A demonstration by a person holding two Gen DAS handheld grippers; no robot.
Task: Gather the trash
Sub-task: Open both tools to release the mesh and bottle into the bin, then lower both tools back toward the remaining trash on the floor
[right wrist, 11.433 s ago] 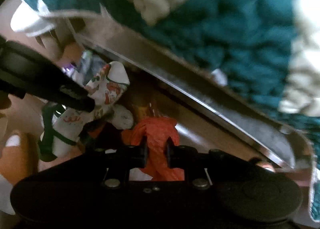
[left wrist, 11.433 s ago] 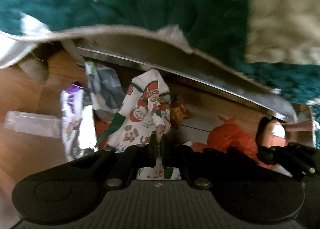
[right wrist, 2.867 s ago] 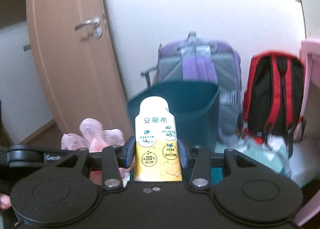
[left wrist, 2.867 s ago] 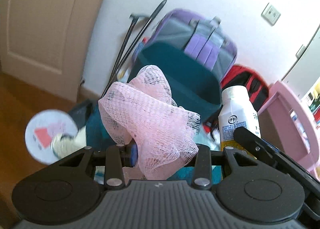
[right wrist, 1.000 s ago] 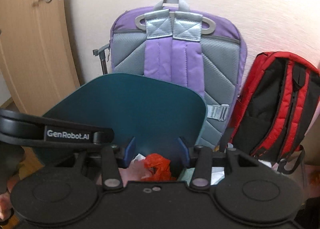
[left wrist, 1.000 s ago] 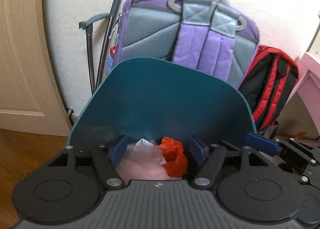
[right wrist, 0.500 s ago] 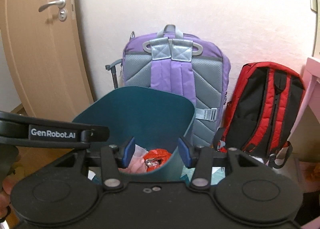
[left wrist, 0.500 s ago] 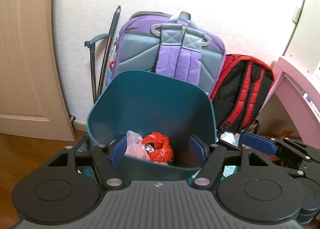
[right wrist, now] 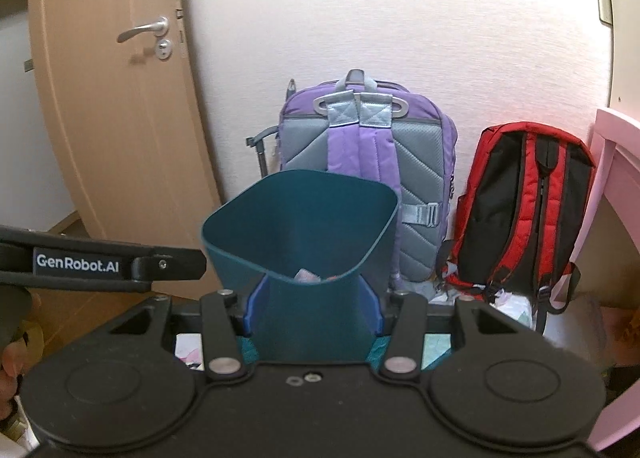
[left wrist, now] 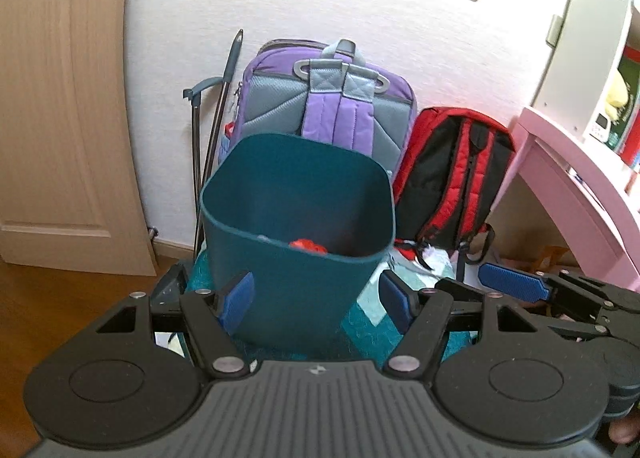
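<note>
A dark teal trash bin (left wrist: 296, 258) stands upright on the floor by the wall; it also shows in the right wrist view (right wrist: 304, 234). Inside it I see a bit of red plastic trash (left wrist: 307, 245) and a pale pink scrap (right wrist: 306, 275). My left gripper (left wrist: 318, 300) is open and empty, held in front of the bin, its blue pads either side of the bin's lower wall in the image. My right gripper (right wrist: 312, 308) is open and empty, just in front of the bin. The right gripper's blue-padded finger (left wrist: 514, 284) shows at the left view's right.
A purple and grey backpack (left wrist: 332, 109) leans on the wall behind the bin, with a red and black backpack (left wrist: 456, 177) to its right. A wooden door (left wrist: 60, 117) is at left. A pink desk (left wrist: 580, 185) is at right. Grey poles (left wrist: 216, 129) lean by the wall.
Both grippers have pulled back and up from the bin, so less of its inside shows. Earlier they held a pink mesh and a bottle; now both are empty.
</note>
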